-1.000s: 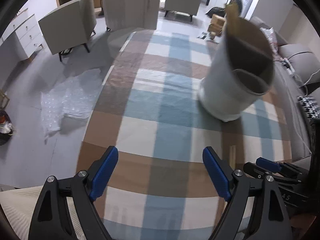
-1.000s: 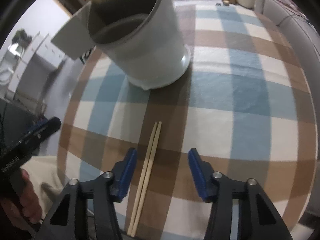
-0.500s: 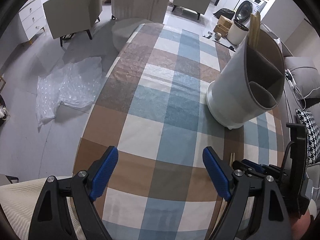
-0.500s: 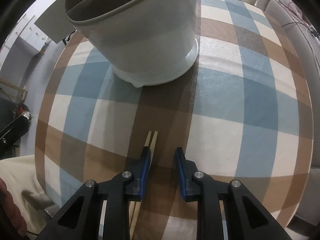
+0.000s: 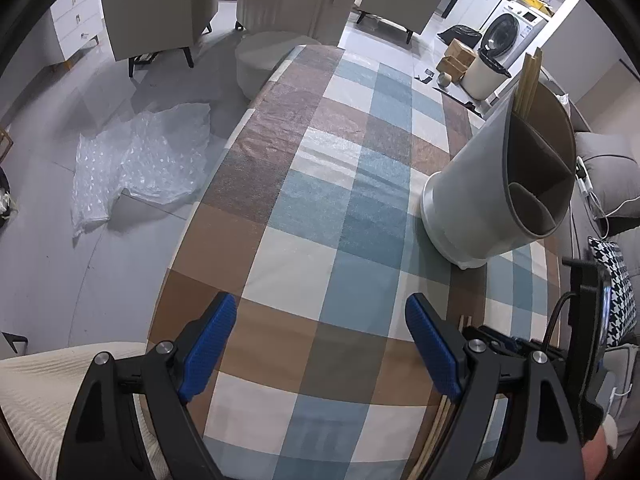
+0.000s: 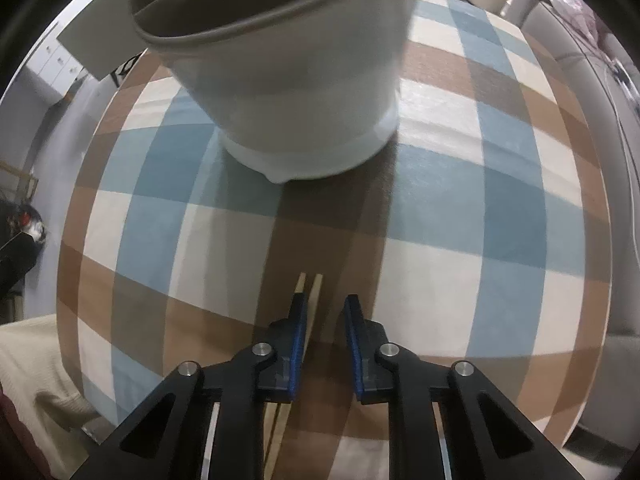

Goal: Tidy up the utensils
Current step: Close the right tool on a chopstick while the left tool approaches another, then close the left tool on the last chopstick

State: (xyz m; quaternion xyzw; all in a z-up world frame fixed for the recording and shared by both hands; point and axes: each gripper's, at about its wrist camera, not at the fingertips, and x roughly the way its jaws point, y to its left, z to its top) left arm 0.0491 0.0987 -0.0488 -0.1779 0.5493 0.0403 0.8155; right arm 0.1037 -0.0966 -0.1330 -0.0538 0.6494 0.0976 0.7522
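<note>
Closing my right gripper [image 6: 326,316] over the chopsticks [image 6: 310,284] on the checked tablecloth [image 6: 520,216]. Jaws have just been narrowing, now a slim gap. The pair lies flat on the cloth on the near side of the holder [image 6: 296,92], well short of its base. It runs under my left-hand pad and looks to sit at that pad's inner edge, not centred in the gap. Can't tell if the pads press on the wood yet; gap looks wider than the sticks, so I'd say not gripped.

My left gripper [image 5: 320,344] is spread wide w/ nothing between the pads, hovering over cloth to the left of the holder. From that side the holder shows dividers inside & some sticks [image 5: 528,80] already standing in its far compartment.

Risks as I judge them:
- Off-centre close: one stick caught, the other pushed aside or left behind.
- Pads coming down on top of the sticks rather than beside them, so they skid on the cloth.
- Thin sticks may scissor or rotate in the pinch when lifted.
- Holder is close ahead; a tilted pair could hit its rim or tip it.
</note>
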